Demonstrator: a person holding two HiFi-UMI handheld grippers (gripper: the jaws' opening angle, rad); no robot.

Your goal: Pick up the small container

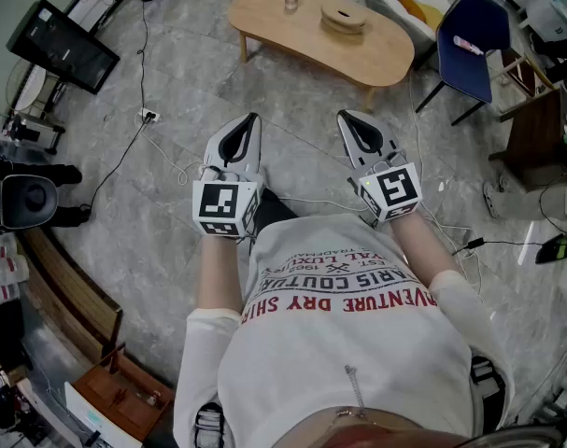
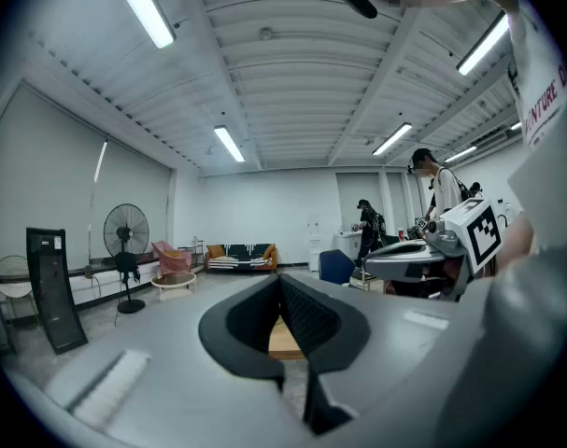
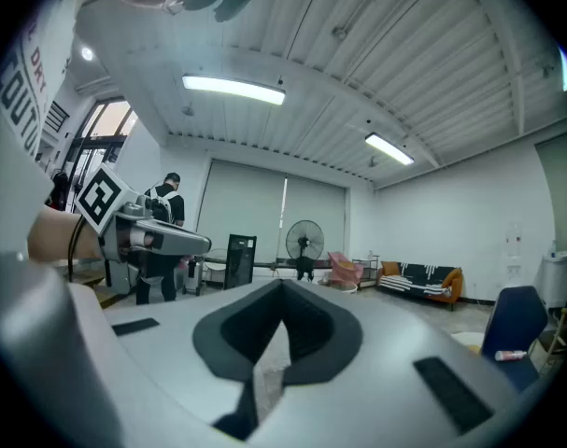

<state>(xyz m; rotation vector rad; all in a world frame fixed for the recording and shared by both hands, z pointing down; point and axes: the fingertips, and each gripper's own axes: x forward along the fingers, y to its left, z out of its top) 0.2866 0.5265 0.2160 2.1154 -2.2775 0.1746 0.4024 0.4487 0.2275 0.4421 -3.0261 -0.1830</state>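
A small clear container (image 1: 290,3) stands on a low, kidney-shaped wooden table (image 1: 274,21) at the far side of the floor, beside a round wooden piece (image 1: 344,17). I hold both grippers in front of my chest, well short of the table. The left gripper (image 1: 249,119) is shut, with its tips together and nothing between them. The right gripper (image 1: 347,117) is also shut and empty. In the left gripper view the jaws meet at the left gripper (image 2: 281,278), and a strip of the table (image 2: 285,342) shows through the gap below. The right gripper (image 3: 281,287) looks across the room.
A blue chair (image 1: 470,31) stands right of the table, and a dark screen (image 1: 63,45) is at the far left. A cable and socket (image 1: 150,115) lie on the grey stone floor. A standing fan (image 2: 125,236), a sofa (image 2: 238,256) and people are in the background.
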